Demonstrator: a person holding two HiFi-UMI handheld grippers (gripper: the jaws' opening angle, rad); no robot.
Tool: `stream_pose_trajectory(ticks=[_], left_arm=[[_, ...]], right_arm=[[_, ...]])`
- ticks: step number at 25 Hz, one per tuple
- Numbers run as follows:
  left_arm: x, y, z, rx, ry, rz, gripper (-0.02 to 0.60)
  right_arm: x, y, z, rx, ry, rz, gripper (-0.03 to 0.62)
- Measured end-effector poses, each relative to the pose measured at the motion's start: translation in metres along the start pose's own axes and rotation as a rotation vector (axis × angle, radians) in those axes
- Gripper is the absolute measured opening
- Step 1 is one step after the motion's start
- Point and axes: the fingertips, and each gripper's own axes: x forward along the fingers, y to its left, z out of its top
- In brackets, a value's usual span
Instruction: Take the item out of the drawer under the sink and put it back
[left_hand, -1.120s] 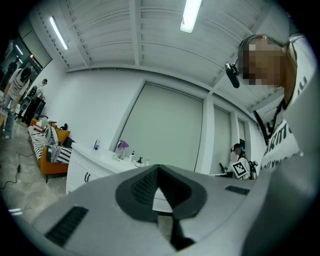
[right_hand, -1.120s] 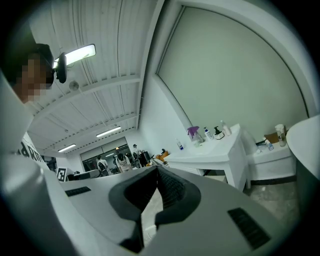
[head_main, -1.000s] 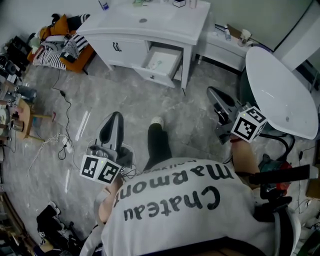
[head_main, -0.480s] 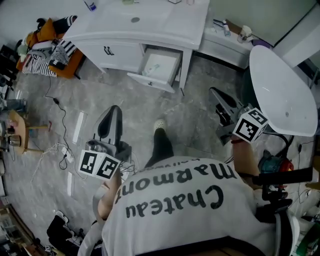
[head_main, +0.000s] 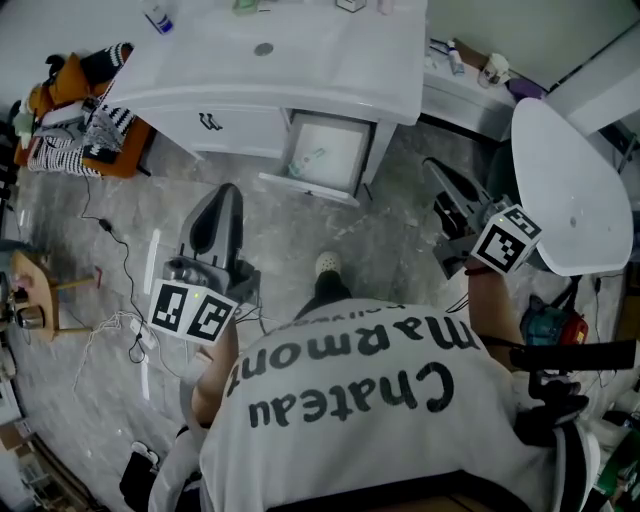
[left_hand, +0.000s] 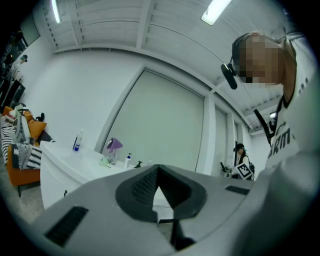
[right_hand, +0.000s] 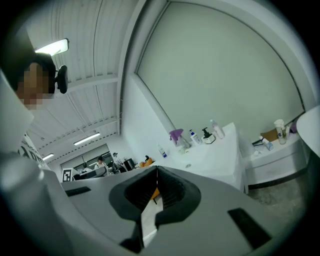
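Observation:
The white sink cabinet stands ahead of me, and the drawer under its basin is pulled out. A small pale item lies inside it. My left gripper is held level over the floor, short of the drawer and to its left, jaws shut and empty. My right gripper points the same way from the drawer's right, also shut with nothing in it. The left gripper view shows the closed tips before the counter. In the right gripper view the tips meet too.
A round white table stands close on the right, behind it a low shelf with bottles. An orange chair piled with clothes is at the left. Cables trail over the grey floor. Bottles line the counter.
Both grippers have travelled forward toward the sink cabinet, still shut. The open drawer now lies closer in the head view.

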Motion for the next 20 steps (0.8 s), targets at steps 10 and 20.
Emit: stream_pose_trajectory(ticks=[10,20], left_arm=[[0.051,0.053,0.034,0.043,-0.03,-0.061,0.009],[0.1,0.075,0.041,0.181,-0.037,-0.148,0.009]], right_arm=[[0.064,-0.003,0.045,-0.061,-0.066,-0.006,0.009],[0.072,-0.022,0.053,-0.079,-0.121,-0.113,0.009]])
